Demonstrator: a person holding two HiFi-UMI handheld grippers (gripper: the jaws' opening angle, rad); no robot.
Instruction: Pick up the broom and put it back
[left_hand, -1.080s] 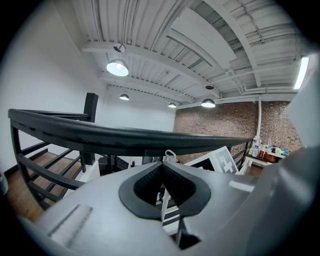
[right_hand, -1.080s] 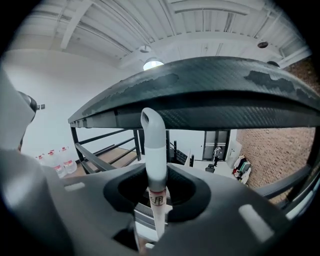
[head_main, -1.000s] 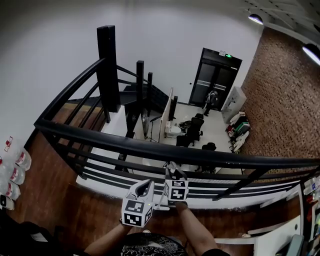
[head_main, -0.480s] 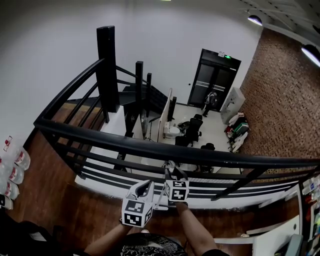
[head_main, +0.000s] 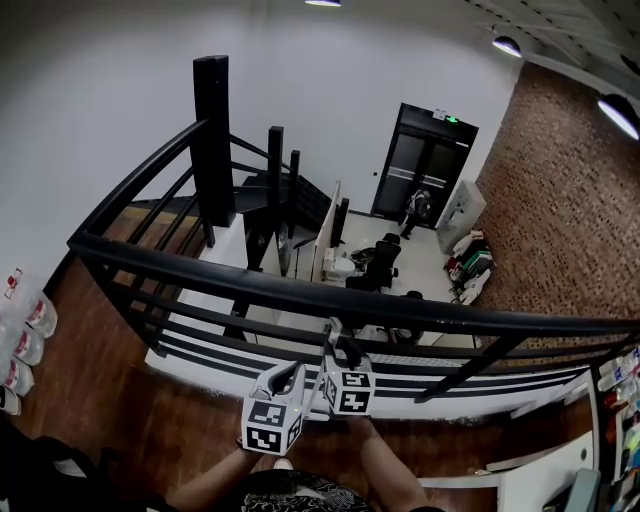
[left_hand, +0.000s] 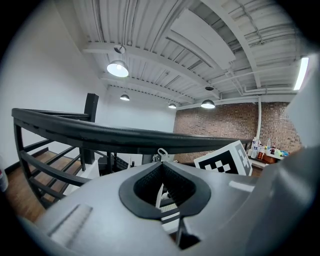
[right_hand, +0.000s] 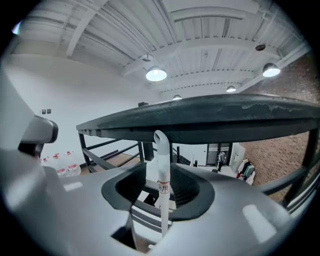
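Observation:
The broom's white handle (right_hand: 161, 185) stands upright between the jaws of my right gripper (right_hand: 159, 169). Its hooked top (right_hand: 160, 136) reaches just under the black handrail (right_hand: 225, 115). The jaws stand apart on either side of it and the pads do not press on it, so the gripper is open. In the head view the right gripper (head_main: 338, 347) points at the railing, with the handle's tip (head_main: 330, 323) ahead of it. My left gripper (head_main: 291, 371) is beside it on the left, its fingertips meeting, shut on nothing. The left gripper view shows the handle's top loop (left_hand: 161, 152). The broom's head is hidden.
A black railing (head_main: 300, 290) with horizontal bars runs across in front of me, with a drop to a lower floor of desks and office chairs (head_main: 385, 260) beyond. Bottles (head_main: 25, 330) stand on the wooden floor at the left. Shelves (head_main: 620, 400) are at the right.
Both grippers have drawn back slightly from the railing toward me, the right one more. The broom handle still stands near the rail.

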